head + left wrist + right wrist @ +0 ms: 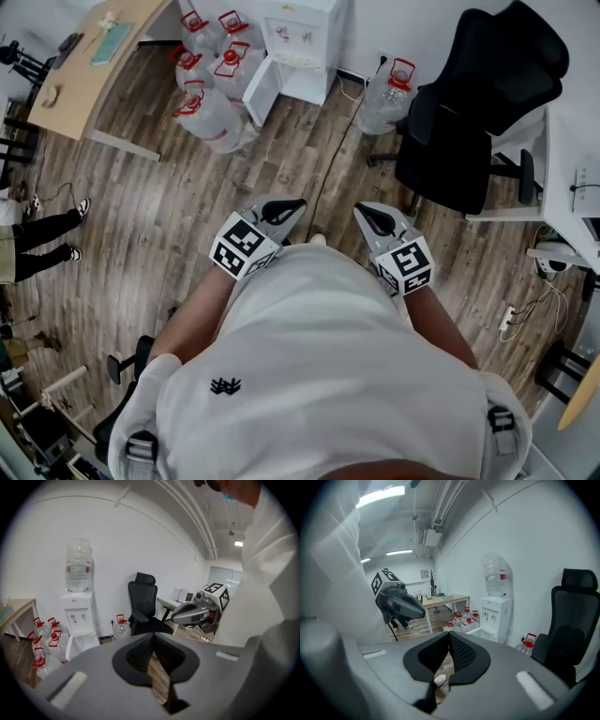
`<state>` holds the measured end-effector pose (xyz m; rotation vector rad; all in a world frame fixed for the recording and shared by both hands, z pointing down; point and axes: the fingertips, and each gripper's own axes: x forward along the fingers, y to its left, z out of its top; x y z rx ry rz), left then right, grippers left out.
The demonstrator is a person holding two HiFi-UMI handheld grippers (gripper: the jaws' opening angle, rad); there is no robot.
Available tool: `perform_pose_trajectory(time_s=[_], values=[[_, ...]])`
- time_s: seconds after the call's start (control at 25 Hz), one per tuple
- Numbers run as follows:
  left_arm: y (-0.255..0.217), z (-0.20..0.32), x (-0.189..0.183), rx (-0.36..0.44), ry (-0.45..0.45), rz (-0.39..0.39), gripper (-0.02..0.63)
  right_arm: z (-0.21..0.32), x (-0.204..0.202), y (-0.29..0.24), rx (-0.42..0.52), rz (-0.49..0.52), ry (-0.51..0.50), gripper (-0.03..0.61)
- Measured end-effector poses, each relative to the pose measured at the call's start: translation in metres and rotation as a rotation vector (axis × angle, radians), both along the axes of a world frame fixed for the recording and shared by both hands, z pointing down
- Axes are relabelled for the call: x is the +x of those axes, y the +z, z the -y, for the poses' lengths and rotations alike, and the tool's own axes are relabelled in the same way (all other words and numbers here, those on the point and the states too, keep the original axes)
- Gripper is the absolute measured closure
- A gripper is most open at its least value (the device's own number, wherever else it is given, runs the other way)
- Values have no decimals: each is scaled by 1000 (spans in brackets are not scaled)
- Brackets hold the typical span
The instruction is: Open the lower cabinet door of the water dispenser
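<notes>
**Q:** Entry one, the cabinet door (260,92): where is it, and in what condition?

**A:** It is logged at the top centre of the head view, at the foot of the water dispenser (302,33). The panel is seen swung out to the left of the cabinet, so the opening is judged done or nearly so.

**Q:** Handling notes?

**A:** It is judged a light, thin, stiff panel, hinged on one side, and smooth enough to slip under pads. The free edge is the suggested hold, as no handle can be made out. A gentle pull along the swing is advised. A large bottle (78,562) is carried on top, so a hard tug could rock the unit.

**Q:** Grippers?

**A:** The left gripper (294,205) is recorded with jaws pressed together and nothing between them. The right gripper (367,215) is in the same state. Both are held at mid-frame, just above the person's white shirt (319,356), well apart from the dispenser.

**Q:** Surroundings?

**A:** Red-capped water jugs (208,108) are clustered left of the door. An office chair (478,103) is at upper right and a desk (94,66) at upper left, all on a wood floor (187,206).
</notes>
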<state>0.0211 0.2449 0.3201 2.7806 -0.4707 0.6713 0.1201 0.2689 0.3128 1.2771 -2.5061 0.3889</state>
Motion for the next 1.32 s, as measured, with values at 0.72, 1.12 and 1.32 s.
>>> perform_pose_trajectory(time_s=[0.72,1.12,1.32], values=[[6,20,-6,-14,-8,32,555,26,-12,15,-15,16,-34,575],[7,43,-34,-39,-55,20,555,52,-43,20,-49,-4,-93,577],[17,73,-66,-61,-71,3,555,79,-73,27,-69,-21,-100,577]])
